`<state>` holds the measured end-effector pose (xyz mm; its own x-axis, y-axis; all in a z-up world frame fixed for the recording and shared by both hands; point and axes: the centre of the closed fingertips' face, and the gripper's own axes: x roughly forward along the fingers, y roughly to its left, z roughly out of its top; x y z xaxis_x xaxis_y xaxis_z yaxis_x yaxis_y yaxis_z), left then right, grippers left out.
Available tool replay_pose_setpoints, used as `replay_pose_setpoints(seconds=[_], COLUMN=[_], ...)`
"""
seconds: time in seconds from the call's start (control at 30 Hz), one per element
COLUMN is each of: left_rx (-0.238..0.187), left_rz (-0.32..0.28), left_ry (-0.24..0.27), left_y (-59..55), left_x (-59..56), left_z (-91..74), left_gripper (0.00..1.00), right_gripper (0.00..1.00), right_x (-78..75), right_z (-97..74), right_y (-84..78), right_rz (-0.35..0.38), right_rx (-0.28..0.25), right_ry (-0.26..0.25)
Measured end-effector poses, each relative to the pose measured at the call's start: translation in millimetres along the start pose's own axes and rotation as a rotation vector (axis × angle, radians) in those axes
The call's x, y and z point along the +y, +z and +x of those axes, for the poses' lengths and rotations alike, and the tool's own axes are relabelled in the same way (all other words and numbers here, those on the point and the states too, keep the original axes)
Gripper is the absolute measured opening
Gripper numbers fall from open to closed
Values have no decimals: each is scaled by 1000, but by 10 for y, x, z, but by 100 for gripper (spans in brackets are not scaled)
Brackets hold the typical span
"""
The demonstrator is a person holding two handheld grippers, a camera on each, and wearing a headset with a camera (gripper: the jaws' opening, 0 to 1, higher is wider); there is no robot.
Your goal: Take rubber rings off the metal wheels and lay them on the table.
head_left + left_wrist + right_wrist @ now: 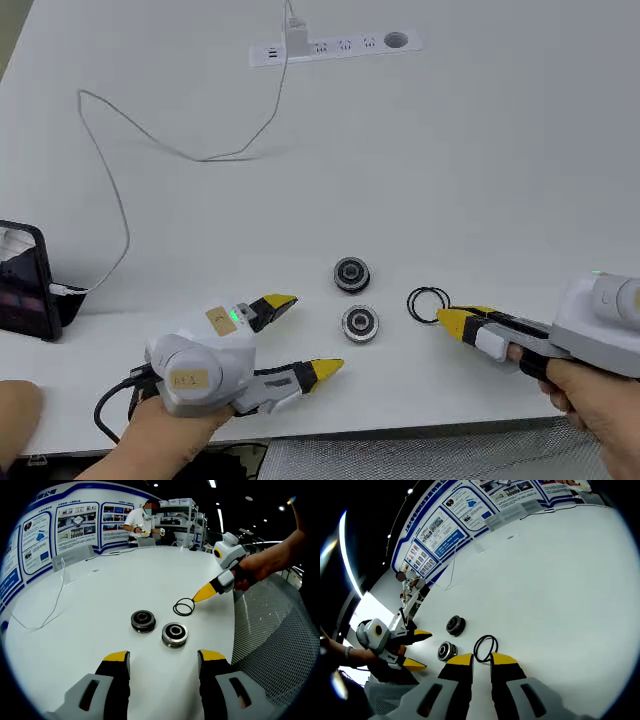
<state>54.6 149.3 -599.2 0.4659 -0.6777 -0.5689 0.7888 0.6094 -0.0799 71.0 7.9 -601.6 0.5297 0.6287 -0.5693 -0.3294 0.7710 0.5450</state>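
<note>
**Rings on tabletop; neither gripper holding anything**

Left gripper [305, 335]: jaws spread wide with nothing between them, held over the near edge of the tabletop [480, 160]. Its tips point toward the two wheels.

Near wheel [360, 323]: lies flat just ahead of the left gripper, with bright metal showing. Far wheel [352, 274]: lies flat just beyond the near wheel and apart from it, darker around the rim.

Right gripper [452, 320]: jaws drawn together to a narrow slit, gripping nothing. Its tips sit just beside the rings; whether they touch cannot be told.

Rings [428, 303]: thin black loops, apparently two overlapping. They lie flat on the tabletop to the right of the wheels and clear of both.

Farther out: a phone [25, 280] at the left edge, with a cable [120, 200] running to a power strip [335, 45] at the far side.
</note>
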Motion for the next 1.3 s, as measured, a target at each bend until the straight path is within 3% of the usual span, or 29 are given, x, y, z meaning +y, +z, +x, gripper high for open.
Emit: replay_pose_setpoints(seconds=[0.23,0.43,0.5,0.67,0.8,1.07,1.3], left_rx=[2,4,2,0,-3,-13,-28], left_rz=[-3,-4,-5,-8,-8,0,2], left_ry=[-2,-3,-3,4,8,28,47], left_y=[-21,-38,-36,-23,-15,26,105], left_x=[1,1,0,2,16,68,124], left_z=[-2,-3,-3,-8,-13,-21,-16], left_gripper=[55,55,55,55,54,53,51], right_gripper=[15,17,17,17,16,3,2], right_x=[17,-46,-27,13,57,183,245], right_z=[0,-15,-8,-6,0,4,45], right_y=[-39,-78,-87,-28,65,174,176], right_rz=[-118,-304,-307,-360,-453,-501,-518], right_rx=[46,107,112,95,65,9,4], right_ry=[-16,-56,-52,-60,-74,-62,-49])
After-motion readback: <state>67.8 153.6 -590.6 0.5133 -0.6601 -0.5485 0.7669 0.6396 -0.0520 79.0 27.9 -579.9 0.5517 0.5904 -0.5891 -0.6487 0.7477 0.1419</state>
